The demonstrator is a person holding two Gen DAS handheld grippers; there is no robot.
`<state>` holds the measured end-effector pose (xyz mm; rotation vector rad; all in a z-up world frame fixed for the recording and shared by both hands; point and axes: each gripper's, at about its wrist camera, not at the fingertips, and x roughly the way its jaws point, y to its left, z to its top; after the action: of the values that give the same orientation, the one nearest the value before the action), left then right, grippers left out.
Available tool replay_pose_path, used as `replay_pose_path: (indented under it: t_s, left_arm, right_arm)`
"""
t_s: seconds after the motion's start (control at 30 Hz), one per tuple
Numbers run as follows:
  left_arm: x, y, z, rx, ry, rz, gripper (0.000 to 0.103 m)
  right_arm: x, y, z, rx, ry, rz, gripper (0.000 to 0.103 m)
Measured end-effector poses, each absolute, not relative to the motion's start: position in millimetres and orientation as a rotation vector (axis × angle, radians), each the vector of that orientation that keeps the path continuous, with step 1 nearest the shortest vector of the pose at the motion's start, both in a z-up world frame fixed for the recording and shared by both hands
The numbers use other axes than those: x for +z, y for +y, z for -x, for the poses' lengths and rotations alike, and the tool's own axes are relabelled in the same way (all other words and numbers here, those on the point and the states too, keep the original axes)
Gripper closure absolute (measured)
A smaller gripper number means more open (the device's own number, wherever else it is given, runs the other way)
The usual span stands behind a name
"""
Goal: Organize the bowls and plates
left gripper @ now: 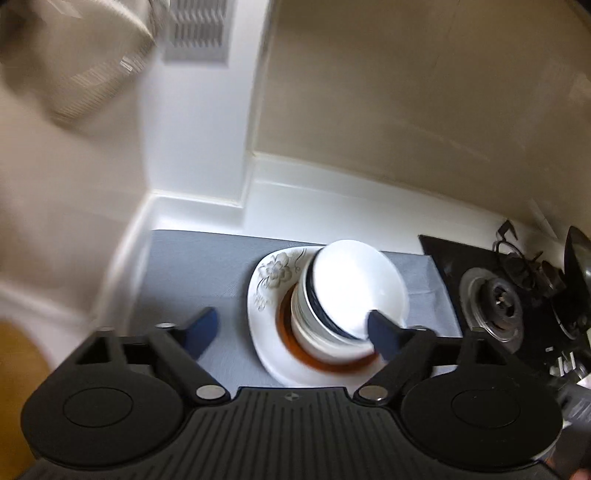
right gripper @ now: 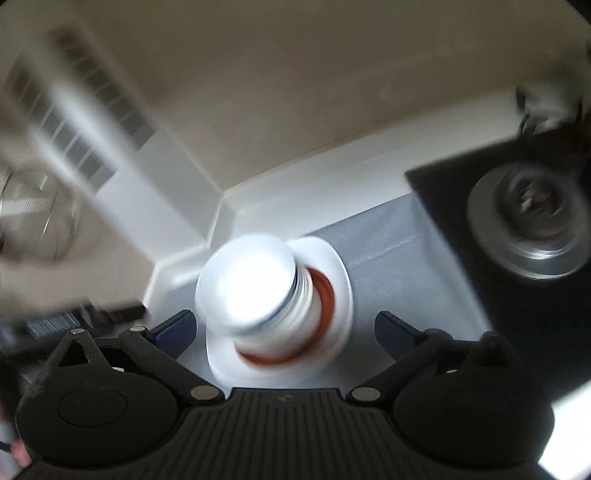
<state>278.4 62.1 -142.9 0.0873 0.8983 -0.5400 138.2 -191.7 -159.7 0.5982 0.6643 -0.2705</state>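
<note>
A stack of white bowls [left gripper: 351, 295] stands on a brown-rimmed dish, which lies on a white plate with a grey flower pattern [left gripper: 269, 280]. All rest on a grey mat [left gripper: 192, 266]. My left gripper [left gripper: 291, 332] is open and empty above the plate's near edge, its right finger in front of the stack. In the right wrist view the same bowl stack [right gripper: 258, 284] and plate [right gripper: 340, 280] are blurred. My right gripper [right gripper: 284, 332] is open and empty, its fingers on either side of the stack, above it.
A black gas hob with a metal burner [left gripper: 495, 302] lies right of the mat; it also shows in the right wrist view [right gripper: 532, 229]. White counter upstand and beige wall run behind. A vent grille [left gripper: 197, 29] is on the white pillar at left.
</note>
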Motion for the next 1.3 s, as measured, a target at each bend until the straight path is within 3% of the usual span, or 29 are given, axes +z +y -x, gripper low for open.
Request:
replay_pose_path:
  t_s: [0.2,0.5,0.87,1.3]
  left_arm:
    - [-54,68,-167,-0.457,0.798,-0.097,0.005]
    - [11,54,-43,-0.338,0.767,-0.158,0.005]
    - [22,39,50,-0.276,0.765,-0.286,0.005]
    - [27,45,79,-0.281,0.756,-0.281,0.002]
  right_arm:
    - [-87,-139,-94,-0.169,0.701,-0.418,0.0]
    - [-7,-131,5,-0.188,0.714,-0.379,0.0]
    - [2,-124,97,-0.218,0.755,-0.385,0.0]
    - [10,-117,123,-0.216,0.743,-0.364,0.0]
